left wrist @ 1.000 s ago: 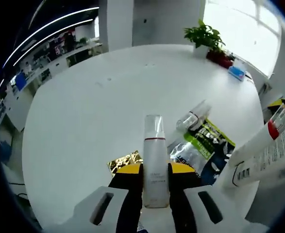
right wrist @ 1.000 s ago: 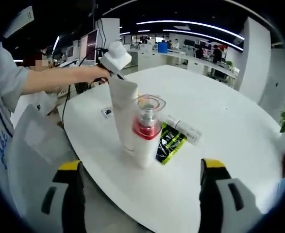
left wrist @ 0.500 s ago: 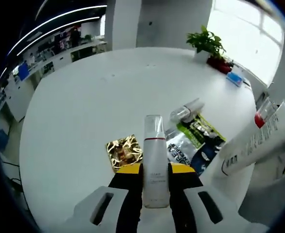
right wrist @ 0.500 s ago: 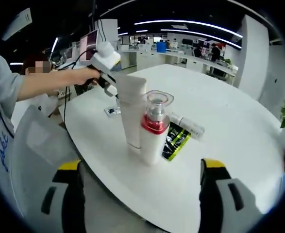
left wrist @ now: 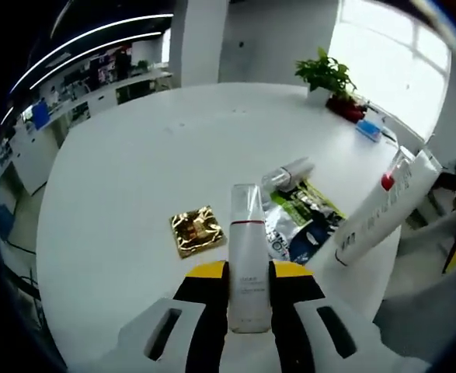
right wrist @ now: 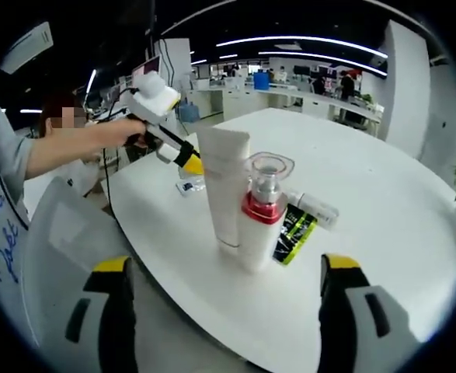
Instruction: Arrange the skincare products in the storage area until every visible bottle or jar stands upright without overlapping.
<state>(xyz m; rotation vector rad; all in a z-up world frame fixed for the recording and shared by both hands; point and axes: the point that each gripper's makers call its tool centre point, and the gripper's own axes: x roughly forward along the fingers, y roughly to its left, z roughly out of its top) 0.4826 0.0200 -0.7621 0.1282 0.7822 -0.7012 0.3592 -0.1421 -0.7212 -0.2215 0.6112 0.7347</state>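
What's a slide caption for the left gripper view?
Left gripper holds a slim white bottle above a round white table, near a gold packet and sachets.

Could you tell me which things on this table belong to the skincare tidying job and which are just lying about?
Belong to the job:
slim white bottle, held in the left gripper
white tube, standing
red-collared pump bottle, standing beside the tube
small bottle, lying on its side
sachets, lying flat

Just lying about:
gold foil square
potted plant
blue item

White slim bottle (left wrist: 248, 256) upright; white tube (right wrist: 225, 189) and red-collared pump bottle (right wrist: 263, 216) stand together.
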